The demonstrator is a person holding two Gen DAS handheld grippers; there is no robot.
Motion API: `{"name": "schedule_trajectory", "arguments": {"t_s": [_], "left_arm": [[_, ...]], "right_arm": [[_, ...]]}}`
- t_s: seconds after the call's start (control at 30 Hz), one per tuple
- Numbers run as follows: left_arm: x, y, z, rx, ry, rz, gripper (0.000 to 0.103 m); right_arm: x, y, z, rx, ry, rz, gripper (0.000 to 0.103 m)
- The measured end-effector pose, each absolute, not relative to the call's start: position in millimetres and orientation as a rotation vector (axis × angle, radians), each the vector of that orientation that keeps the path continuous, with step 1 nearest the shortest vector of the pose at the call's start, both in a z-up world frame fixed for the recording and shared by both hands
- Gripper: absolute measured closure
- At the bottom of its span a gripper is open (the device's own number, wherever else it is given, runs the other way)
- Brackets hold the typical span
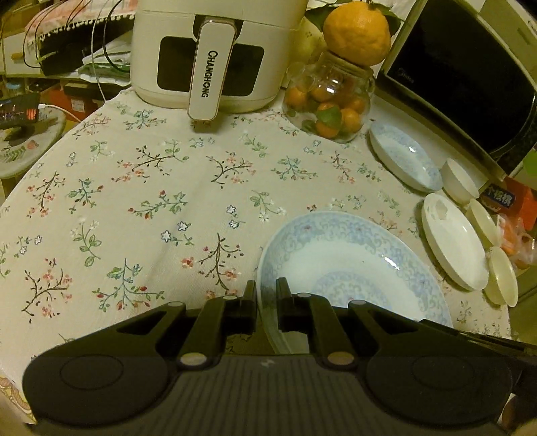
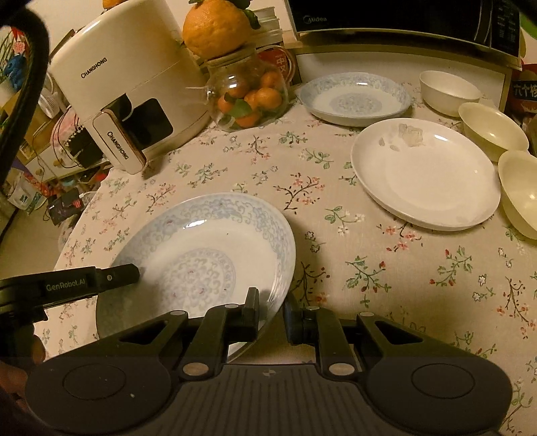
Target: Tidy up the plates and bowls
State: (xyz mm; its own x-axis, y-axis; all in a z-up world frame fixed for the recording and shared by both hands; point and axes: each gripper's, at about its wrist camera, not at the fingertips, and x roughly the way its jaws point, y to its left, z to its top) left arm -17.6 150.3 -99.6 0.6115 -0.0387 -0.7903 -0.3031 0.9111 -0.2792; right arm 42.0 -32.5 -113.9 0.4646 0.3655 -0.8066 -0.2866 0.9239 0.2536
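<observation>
— Floral tablecloth (image 2: 386,268) covers the table; which containers hold anything?

— Only the glass jar (image 2: 248,97), filled with small oranges, a big citrus (image 2: 214,26) on top. The white plate (image 2: 426,174) and cream bowls (image 2: 493,129) sit bare.

— And the grippers?

— Left gripper (image 1: 266,302) and right gripper (image 2: 272,308) each pinch opposite rims of the blue-patterned plate (image 2: 208,248), tilted above the cloth.
</observation>
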Motion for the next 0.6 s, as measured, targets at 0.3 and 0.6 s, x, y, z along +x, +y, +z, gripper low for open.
{"name": "schedule_trajectory", "arguments": {"t_s": [0.3,0.6], "left_arm": [[-15.8,151.4,-114.5,-0.417,0.949,0.185,0.091],[-12.9,150.5,-116.2,-0.419,0.955,0.187,0.091]], "right_arm": [[41.0,-26.7,-132.0,0.078,1.056,0.391,0.088],[40.6,-29.1,-132.3,0.107,1.071,0.39,0.088]]}}
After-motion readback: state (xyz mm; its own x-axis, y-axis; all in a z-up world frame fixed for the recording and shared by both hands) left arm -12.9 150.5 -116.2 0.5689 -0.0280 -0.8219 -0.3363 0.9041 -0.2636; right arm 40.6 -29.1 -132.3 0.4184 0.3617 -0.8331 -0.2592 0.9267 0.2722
